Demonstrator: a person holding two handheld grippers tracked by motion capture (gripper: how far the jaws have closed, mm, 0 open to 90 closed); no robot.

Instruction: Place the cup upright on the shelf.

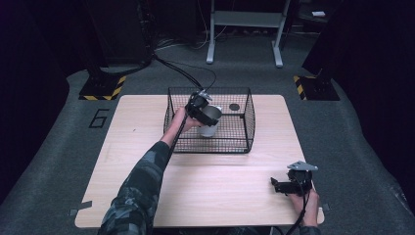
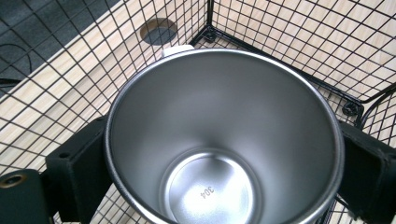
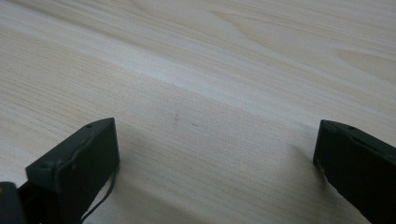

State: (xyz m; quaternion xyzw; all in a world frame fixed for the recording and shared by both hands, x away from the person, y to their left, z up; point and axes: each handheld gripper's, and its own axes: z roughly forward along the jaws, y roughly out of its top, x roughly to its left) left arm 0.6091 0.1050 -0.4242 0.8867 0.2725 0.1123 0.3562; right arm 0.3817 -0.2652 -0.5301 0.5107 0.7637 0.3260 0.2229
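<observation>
Between the left tongs (image 2: 224, 163), the steel cup (image 2: 224, 135) is hanging clamped inside the wire basket (image 2: 289, 51); slipping steel risks dropping; right tongs (image 3: 215, 163) are idling wide.

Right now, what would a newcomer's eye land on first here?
The steel cup, gripped by the left tongs inside the black wire basket at the table's far middle. Then the right tongs, open and empty over bare wood near the table's front right corner.
</observation>
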